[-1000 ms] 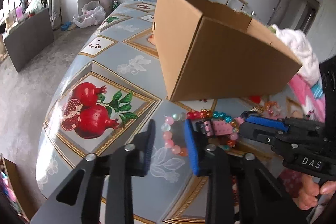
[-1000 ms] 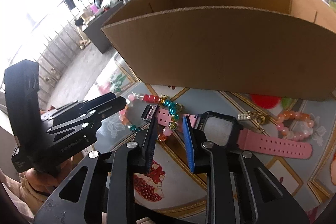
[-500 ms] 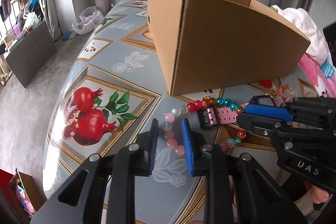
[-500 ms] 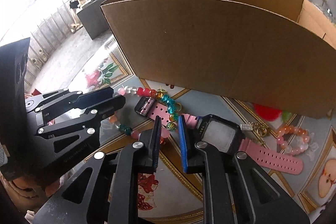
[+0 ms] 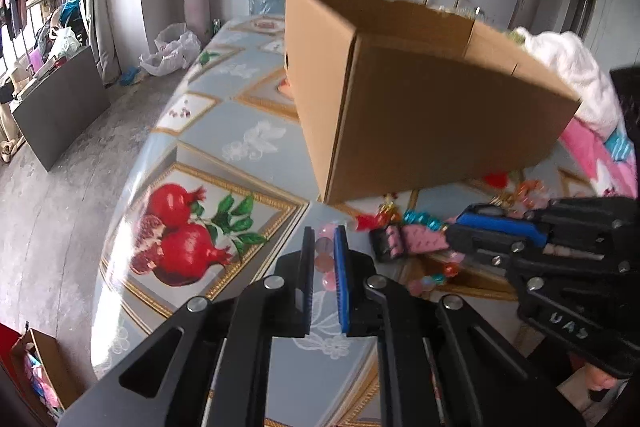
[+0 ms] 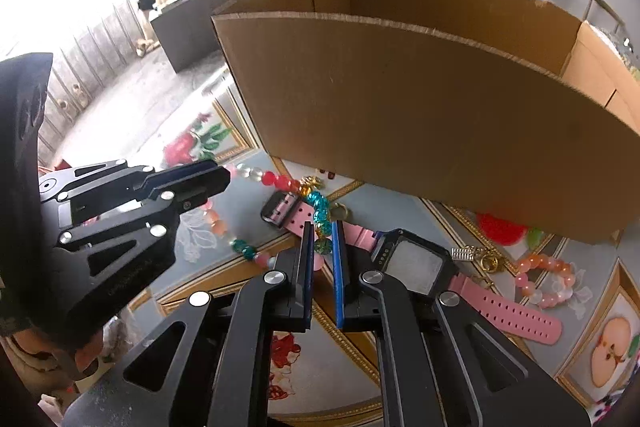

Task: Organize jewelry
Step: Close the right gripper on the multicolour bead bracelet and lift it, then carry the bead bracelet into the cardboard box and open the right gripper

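1. Left wrist view: left gripper (image 5: 325, 239) pinches pink end of bead bracelet (image 5: 326, 259), in front of box (image 5: 420, 115) corner.
2. Right wrist view: right gripper (image 6: 321, 237) pinches teal beads lying across watch (image 6: 408, 261), below box front. Risk: both ends pulled apart, string snaps.

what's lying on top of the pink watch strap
A multicoloured bead bracelet drapes across the buckle end of the pink watch strap, its teal beads on top. The right tool closes around those beads, hiding the strap just behind them.

Two beaded bracelets (image 6: 276, 211), one pink watch (image 6: 412, 267), one cardboard box (image 6: 420, 115), two tongs (image 6: 322, 235).
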Motion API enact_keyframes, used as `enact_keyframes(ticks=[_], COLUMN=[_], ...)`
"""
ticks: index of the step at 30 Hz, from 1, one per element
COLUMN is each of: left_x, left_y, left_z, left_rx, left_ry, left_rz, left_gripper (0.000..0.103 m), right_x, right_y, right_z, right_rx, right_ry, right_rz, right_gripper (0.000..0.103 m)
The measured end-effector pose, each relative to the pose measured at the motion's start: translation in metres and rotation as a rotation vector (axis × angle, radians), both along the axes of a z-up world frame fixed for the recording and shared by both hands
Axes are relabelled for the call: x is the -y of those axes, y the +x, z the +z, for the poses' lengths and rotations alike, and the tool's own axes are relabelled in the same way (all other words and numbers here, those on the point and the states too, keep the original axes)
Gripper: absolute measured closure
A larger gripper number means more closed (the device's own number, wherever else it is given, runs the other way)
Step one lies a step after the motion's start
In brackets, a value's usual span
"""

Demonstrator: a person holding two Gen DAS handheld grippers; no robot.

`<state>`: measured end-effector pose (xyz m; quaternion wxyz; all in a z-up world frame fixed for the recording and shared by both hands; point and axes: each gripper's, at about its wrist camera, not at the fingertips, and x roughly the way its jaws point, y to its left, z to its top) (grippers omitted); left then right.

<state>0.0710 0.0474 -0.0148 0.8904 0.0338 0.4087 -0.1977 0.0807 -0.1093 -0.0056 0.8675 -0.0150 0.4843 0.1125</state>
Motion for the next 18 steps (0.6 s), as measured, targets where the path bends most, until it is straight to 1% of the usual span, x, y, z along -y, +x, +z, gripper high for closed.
enact_keyframes(ticks=[5, 10, 12, 13, 15, 18], left_x=[-0.001, 0.000, 0.000, 0.000, 0.006, 0.019], left_y=[-0.013, -0.028, -0.032, -0.034, -0.033, -0.021], left_z=[0.027, 0.067, 0.091, 0.098, 0.124, 0.157], left_rx=[0.045, 0.112, 0.150, 0.164, 0.213, 0.281], left_ry=[-0.018, -0.051, -0.080, -0.089, -0.113, -0.125], left_rz=[0.004, -0.007, -0.019, -0.025, -0.044, -0.073], left_gripper=[0.094, 0.094, 0.094, 0.094, 0.094, 0.094], right_x=[0.008, 0.024, 0.030, 0.034, 0.040, 0.052], right_y=[-0.015, -0.031, -0.036, -0.038, -0.039, -0.025], right_z=[0.018, 0.049, 0.068, 0.080, 0.102, 0.131], right_rx=[0.065, 0.147, 0.191, 0.216, 0.268, 0.333], right_ry=[0.031, 0.099, 0.128, 0.145, 0.156, 0.163], right_rz=[0.008, -0.001, 0.000, 0.003, 0.011, 0.022], right_gripper=[0.097, 0.097, 0.097, 0.097, 0.097, 0.097])
